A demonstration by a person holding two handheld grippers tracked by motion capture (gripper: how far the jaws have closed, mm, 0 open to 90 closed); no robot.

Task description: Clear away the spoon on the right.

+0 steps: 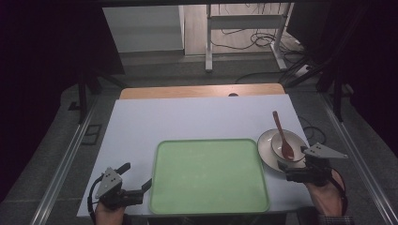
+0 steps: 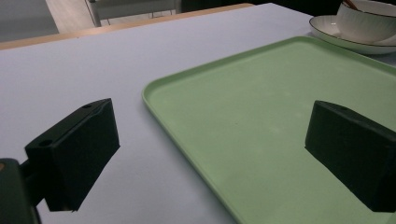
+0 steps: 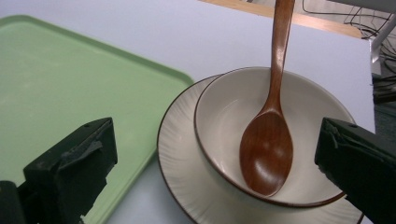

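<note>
the right gripper (image 3: pixel 224 158) has its jaws wide apart, holding nothing; the bowl (image 3: pixel 224 112) with the wooden spoon (image 3: pixel 267 149) sits between them. the left gripper (image 2: pixel 210 154) is wide apart too, straddling the green tray's (image 2: pixel 154 100) near left edge.

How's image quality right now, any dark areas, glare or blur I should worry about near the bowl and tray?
High view: edges fall into deep darkness, yet the tray and bowl stay evenly lit, slightly soft. Left gripper view: the tray rim is sharp, the saucer at the top right a little softer. Right gripper view: the spoon shows only a mild sheen, no harsh glare; the near jaws look slightly blurred.
</note>
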